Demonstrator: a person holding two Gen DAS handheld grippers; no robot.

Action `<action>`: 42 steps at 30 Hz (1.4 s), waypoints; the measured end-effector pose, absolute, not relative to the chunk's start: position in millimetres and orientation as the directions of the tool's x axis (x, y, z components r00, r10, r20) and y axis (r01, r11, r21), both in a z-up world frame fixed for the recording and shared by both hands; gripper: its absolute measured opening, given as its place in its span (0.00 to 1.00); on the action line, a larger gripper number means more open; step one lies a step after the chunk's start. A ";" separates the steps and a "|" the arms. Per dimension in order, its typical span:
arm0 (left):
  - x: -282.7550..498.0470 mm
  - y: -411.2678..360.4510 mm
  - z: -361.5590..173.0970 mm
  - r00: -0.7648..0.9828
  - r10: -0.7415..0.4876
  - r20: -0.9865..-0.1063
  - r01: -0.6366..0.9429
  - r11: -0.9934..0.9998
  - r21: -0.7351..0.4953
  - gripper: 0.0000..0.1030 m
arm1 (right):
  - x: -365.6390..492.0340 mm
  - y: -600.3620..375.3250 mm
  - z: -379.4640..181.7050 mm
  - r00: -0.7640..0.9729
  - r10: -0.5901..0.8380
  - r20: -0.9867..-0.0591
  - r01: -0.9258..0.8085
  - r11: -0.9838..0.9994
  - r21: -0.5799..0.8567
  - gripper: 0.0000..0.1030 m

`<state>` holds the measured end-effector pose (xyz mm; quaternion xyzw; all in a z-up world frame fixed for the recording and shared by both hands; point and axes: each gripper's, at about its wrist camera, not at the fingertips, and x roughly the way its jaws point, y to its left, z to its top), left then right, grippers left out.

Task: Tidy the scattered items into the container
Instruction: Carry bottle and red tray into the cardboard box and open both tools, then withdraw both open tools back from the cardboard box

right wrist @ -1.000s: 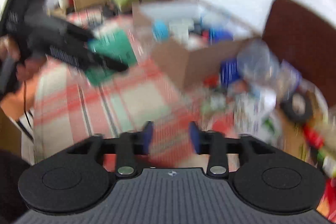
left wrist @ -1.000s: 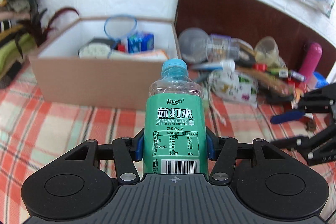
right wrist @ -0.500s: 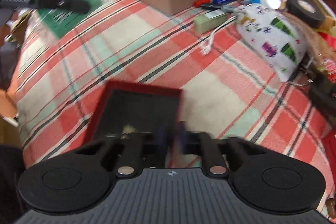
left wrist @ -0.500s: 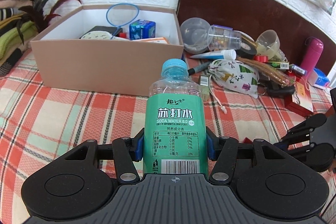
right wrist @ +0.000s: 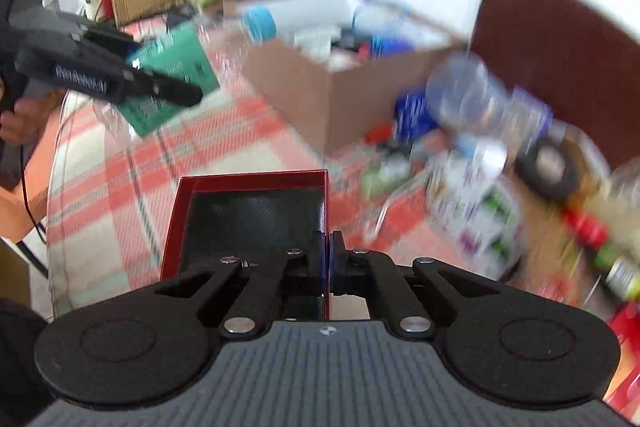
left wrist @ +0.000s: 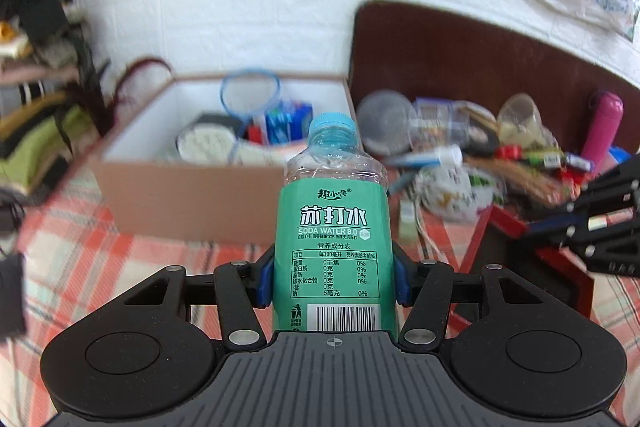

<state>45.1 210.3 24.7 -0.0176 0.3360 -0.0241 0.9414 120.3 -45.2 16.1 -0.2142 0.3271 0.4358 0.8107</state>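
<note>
The left gripper (left wrist: 334, 277) clamps an upright soda water bottle (left wrist: 335, 235), long axis vertical, short of the cardboard box (left wrist: 192, 195), which lies straight ahead. The right gripper (right wrist: 330, 267) pinches the wall of a red tray (right wrist: 252, 183), right of the box. Box contents are blurred; the clutter beyond it is indistinct.

The soda bottle (left wrist: 335, 227) hides the cardboard box's (left wrist: 192, 199) near right corner, and its base is hidden. Right of the box, the clutter pile (right wrist: 500, 167) is motion-blurred beyond telling.
</note>
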 end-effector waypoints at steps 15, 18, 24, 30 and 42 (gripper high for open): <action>161.3 300.0 86.6 0.816 0.114 -0.566 -0.178 0.982 -0.060 0.54 | 245.7 97.9 104.4 0.539 0.615 -0.576 -0.804 0.579 -0.134 0.02; 195.0 321.2 68.8 0.789 0.130 -0.600 -0.213 0.975 -0.069 0.67 | 278.3 130.3 90.1 0.572 0.597 -0.562 -0.773 0.622 -0.127 0.02; 213.0 340.3 17.8 0.722 0.157 -0.673 -0.244 0.969 -0.036 0.82 | 288.0 165.6 27.4 0.560 0.558 -0.612 -0.780 0.604 -0.164 0.65; 197.1 328.5 10.9 0.723 0.182 -0.666 -0.241 0.971 0.004 0.84 | 273.1 150.2 7.7 0.534 0.561 -0.632 -0.801 0.574 -0.168 0.78; 155.7 274.7 28.8 0.740 0.221 -0.635 -0.228 0.971 0.072 1.00 | 223.7 107.7 42.7 0.479 0.597 -0.643 -0.831 0.545 -0.113 0.99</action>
